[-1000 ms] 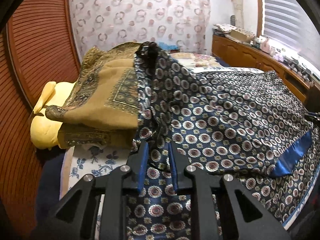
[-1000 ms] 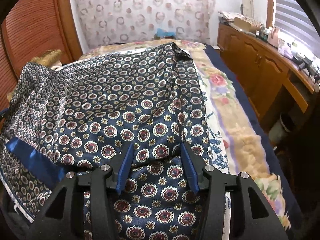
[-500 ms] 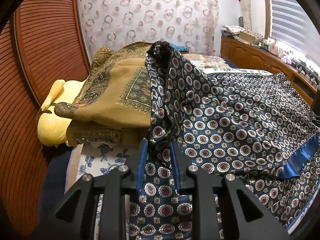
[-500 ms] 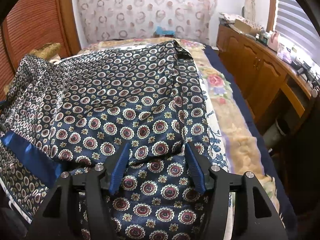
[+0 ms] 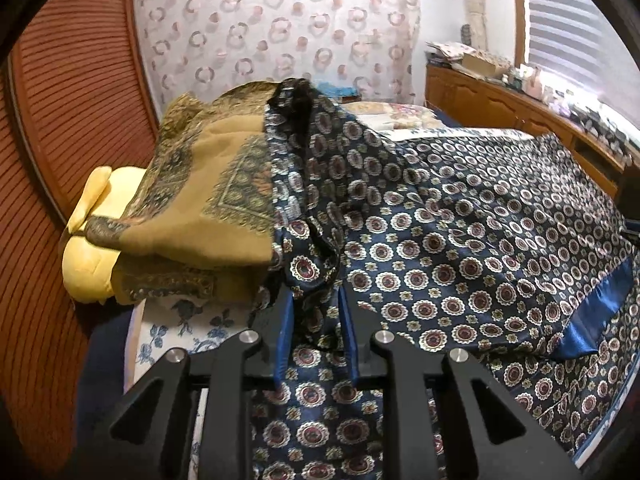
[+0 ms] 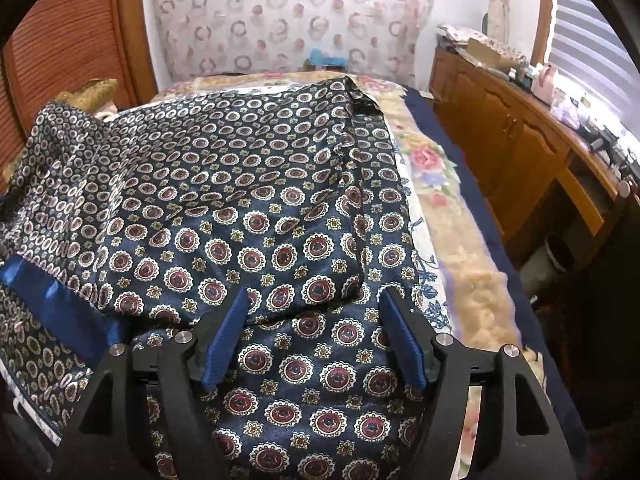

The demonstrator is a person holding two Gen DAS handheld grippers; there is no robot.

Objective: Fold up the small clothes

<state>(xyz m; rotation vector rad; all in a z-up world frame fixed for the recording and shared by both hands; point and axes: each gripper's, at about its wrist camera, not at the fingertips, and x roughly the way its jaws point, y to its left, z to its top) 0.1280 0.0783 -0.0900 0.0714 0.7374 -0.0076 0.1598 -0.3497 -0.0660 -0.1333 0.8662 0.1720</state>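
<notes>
Left gripper (image 5: 314,312) was pinching a bunched ridge of the navy medallion-print garment (image 5: 460,240), a shiny satin thing with a plain blue band (image 5: 592,312) off to its right. Right gripper (image 6: 316,320) had let go since a second back, jaws wider and still opening, pads clear of the flat cloth under them. Long axis ran away from both grippers, up the bed (image 6: 476,264). Just left of the left gripper sat a folded mustard paisley blanket (image 5: 208,200).
</notes>
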